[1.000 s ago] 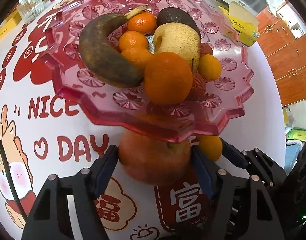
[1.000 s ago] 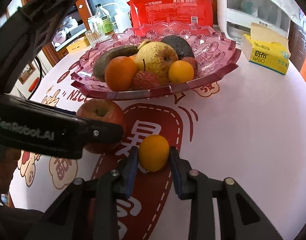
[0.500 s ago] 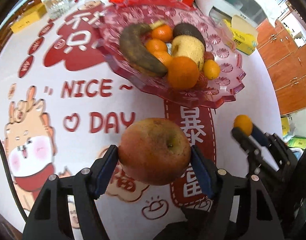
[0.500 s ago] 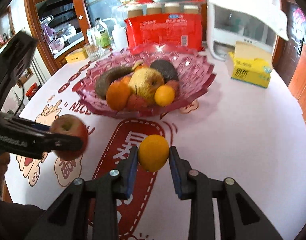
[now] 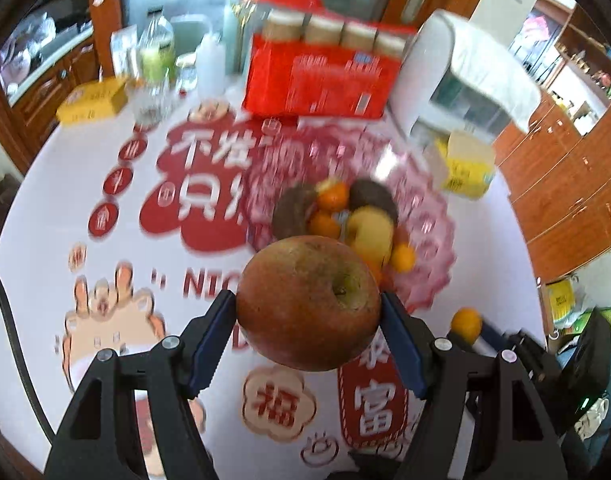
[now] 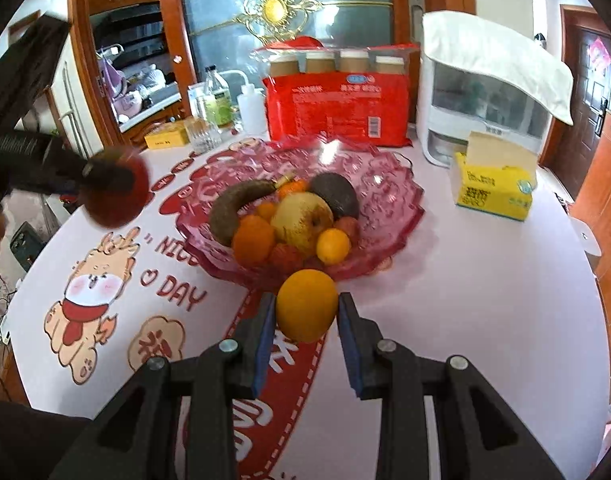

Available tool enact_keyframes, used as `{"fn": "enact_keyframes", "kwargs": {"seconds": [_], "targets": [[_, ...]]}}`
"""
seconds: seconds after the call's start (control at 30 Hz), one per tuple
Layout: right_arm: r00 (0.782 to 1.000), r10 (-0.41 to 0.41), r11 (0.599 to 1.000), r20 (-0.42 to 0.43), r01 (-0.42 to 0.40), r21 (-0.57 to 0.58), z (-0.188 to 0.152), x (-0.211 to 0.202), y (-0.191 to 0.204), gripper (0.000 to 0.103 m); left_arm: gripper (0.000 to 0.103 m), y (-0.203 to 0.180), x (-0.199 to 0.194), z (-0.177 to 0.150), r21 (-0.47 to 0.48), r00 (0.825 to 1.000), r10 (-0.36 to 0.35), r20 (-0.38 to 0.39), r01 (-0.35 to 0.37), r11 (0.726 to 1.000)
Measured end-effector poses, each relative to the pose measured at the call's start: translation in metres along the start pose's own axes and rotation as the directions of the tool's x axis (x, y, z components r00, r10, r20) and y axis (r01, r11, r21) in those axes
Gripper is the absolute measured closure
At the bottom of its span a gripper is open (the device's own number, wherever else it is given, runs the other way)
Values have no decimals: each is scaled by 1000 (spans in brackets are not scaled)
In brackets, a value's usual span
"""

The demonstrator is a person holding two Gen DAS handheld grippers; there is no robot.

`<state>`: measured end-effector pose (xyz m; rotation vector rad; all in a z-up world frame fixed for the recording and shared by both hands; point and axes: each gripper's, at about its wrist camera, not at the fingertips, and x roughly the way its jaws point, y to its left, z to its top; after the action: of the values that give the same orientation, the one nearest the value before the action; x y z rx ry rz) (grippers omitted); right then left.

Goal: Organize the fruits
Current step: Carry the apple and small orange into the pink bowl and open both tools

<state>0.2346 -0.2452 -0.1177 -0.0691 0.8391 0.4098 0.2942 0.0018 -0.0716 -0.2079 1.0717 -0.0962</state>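
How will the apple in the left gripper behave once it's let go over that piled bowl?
The apple is round and smooth, so it will likely roll off the heaped fruit in the pink bowl. It fills the left gripper, so it is probably fairly heavy. It looks firm but could bruise if dropped.

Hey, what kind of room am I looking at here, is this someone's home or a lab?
Most likely a home dining area beside a kitchen. A round table with a festive printed tablecloth holds a pink fruit bowl, a tissue box sits nearby, and wooden cabinets line the wall.
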Motion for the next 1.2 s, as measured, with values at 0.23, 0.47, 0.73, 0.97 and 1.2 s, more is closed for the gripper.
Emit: {"fn": "enact_keyframes", "kwargs": {"seconds": [0.23,0.47,0.73,0.97,1.2], "targets": [[999,21,1000,38,-21,-2,11,13,2,72,32,-14,23,39,50,998,-35,55,32,998],[999,19,998,27,-21,55,22,37,-9,72,32,-26,75,47,75,998,-46,-39,49,996],[1000,16,996,-8,-15,91,23,55,-14,69,32,-33,101,50,76,994,-35,-99,42,996],[1000,4,993,19,-6,121,25,39,-13,45,17,-35,57,47,62,997,-80,2,80,995],[1000,-17,981,-22,20,195,13,3,-14,35,14,-31,2,-9,45,999,-31,26,30,999]]}}
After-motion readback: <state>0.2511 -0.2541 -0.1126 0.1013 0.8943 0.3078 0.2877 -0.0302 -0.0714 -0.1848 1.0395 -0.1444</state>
